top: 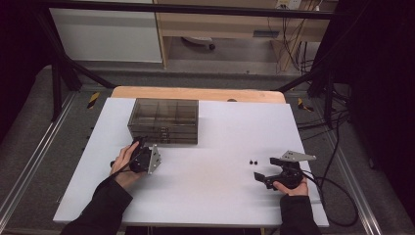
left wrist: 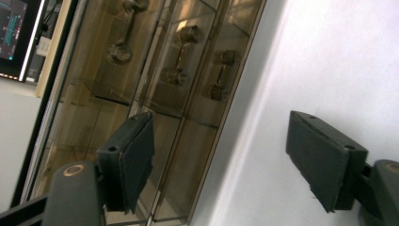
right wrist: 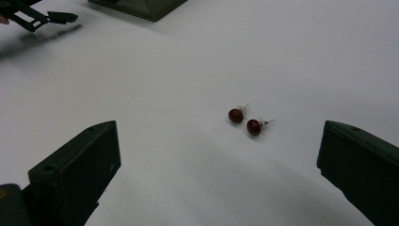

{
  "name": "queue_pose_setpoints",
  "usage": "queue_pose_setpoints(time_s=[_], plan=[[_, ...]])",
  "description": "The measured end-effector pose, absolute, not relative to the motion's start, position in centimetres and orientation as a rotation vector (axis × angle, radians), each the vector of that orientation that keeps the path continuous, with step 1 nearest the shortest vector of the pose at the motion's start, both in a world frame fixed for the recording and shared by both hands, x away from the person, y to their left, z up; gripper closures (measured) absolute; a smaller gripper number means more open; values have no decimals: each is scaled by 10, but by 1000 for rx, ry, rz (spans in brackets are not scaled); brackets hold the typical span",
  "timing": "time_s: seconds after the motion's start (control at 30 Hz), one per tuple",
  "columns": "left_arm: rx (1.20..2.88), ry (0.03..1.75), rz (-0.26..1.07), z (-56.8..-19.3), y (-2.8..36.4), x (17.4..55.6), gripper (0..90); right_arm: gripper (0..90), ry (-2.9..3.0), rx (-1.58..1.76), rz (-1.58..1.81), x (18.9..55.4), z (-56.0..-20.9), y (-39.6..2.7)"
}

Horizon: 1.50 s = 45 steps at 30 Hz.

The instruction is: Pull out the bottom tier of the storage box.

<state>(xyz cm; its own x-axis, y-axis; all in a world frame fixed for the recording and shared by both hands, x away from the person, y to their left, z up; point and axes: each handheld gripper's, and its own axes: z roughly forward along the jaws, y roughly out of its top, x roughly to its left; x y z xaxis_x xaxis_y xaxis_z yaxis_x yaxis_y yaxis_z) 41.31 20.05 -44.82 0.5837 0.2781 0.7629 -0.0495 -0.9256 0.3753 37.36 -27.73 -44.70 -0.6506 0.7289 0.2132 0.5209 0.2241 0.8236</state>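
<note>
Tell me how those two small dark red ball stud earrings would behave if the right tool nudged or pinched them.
The two small dark red ball stud earrings look round, so they would probably roll on the smooth white table. Their thin posts could bend, and such tiny things may slip from the wide pads.

Smoky see-through plastic drawer box (top: 163, 121) — glossy; red earrings (right wrist: 245, 120) shiny, white tabletop (top: 220, 147) matt.

**Dim workroom around a white counter**

White counter (top: 215, 191) on a wooden top, lit brightest. Beyond its far edge: grey floor (top: 195, 78), a pale wooden desk (top: 220, 24), a white cabinet (top: 105, 34). To its right, black cables (top: 337, 147) trailing. Along both sides, black frame struts (top: 56, 88) and darkness.
</note>
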Motion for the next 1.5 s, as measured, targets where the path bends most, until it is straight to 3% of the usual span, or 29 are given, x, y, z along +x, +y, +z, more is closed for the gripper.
queue_pose_setpoints(time_s=[0.7, 1.5], plan=[[2482, 39, 1399, -461, 186, 413, 360, 6, 2277, 1181, 1399, 374, -447, -277], [2466, -46, 1522, -474, 178, 415, 562, 6, 2271, 1182, 1401, 374, -447, -278]])
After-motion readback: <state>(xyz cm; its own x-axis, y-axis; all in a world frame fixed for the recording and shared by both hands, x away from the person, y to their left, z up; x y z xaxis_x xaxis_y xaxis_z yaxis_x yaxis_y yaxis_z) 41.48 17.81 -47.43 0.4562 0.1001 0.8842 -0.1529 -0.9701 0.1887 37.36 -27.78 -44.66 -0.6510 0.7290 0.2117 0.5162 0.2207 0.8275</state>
